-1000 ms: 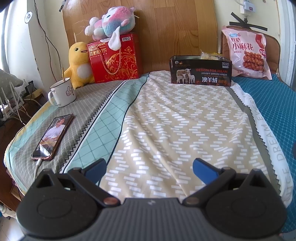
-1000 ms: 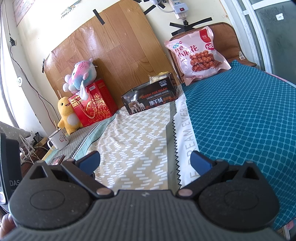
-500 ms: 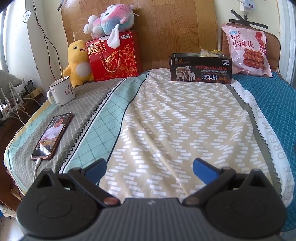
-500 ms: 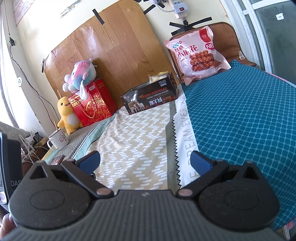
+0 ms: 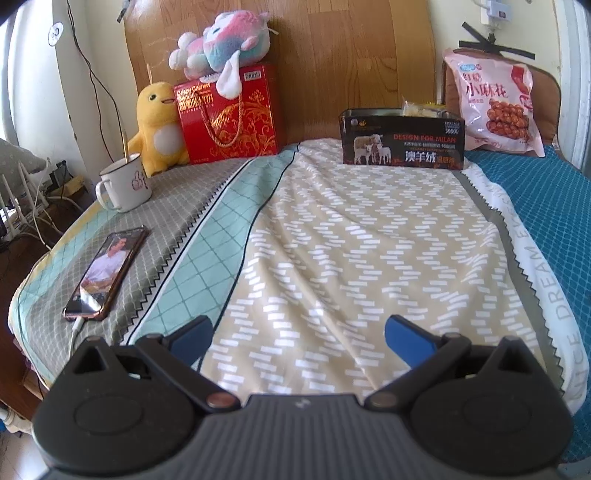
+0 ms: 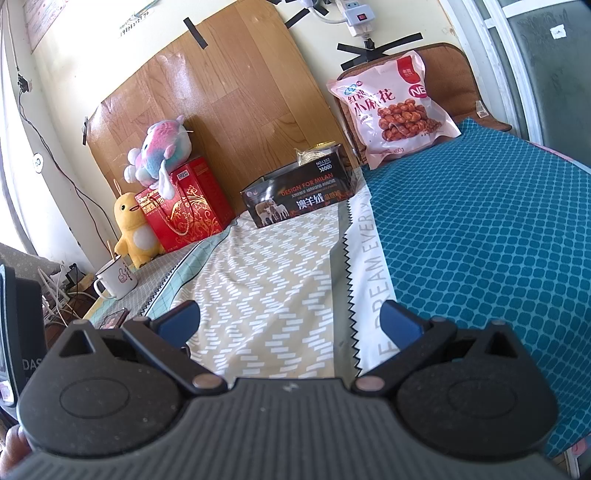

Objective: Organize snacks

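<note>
Hand-held gripper (image 5: 297, 338) agape; mug (image 5: 125, 182), phone (image 5: 105, 272) nearby.

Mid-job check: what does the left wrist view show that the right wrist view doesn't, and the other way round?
Only the left wrist view shows the whole phone lying on the cloth with its cable; the right view catches just its tip.

Only the right wrist view shows the power strip on the wall and the glass door.

Both show the pink snack bag, the black box, red gift box, mug, plush toys, and open, empty tongs: left, right.
</note>
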A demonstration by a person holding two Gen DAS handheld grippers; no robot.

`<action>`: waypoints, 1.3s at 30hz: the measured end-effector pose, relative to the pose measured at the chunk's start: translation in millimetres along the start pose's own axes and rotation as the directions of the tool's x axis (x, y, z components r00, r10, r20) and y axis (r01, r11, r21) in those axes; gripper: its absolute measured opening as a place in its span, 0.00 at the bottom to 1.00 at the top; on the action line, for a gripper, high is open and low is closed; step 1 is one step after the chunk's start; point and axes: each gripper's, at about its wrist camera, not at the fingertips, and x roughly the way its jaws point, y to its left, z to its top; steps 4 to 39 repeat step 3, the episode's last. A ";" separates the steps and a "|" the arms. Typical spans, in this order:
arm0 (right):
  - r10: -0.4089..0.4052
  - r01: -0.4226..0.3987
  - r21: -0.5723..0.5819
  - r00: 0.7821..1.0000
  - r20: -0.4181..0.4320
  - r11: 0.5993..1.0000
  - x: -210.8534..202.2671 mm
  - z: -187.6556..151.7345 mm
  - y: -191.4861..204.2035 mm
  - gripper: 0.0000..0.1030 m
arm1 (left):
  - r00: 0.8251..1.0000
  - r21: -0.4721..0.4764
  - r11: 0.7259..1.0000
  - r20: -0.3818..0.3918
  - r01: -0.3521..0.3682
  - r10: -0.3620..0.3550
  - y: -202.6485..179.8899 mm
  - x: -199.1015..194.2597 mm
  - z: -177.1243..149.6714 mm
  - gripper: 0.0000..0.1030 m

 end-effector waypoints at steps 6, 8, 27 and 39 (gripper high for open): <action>0.000 0.000 0.000 1.000 0.001 1.000 -0.1 0.1 0.0 1.00 | 1.000 0.001 1.000 0.010 0.016 -0.016 -0.2 -2.8 0.3 1.00; 0.000 0.000 0.000 1.000 0.001 1.000 -0.1 0.1 0.0 1.00 | 1.000 0.001 1.000 0.010 0.016 -0.016 -0.2 -2.8 0.3 1.00; 0.000 0.000 0.000 1.000 0.001 1.000 -0.1 0.1 0.0 1.00 | 1.000 0.001 1.000 0.010 0.016 -0.016 -0.2 -2.8 0.3 1.00; 0.000 0.000 0.000 1.000 0.001 1.000 -0.1 0.1 0.0 1.00 | 1.000 0.001 1.000 0.010 0.016 -0.016 -0.2 -2.8 0.3 1.00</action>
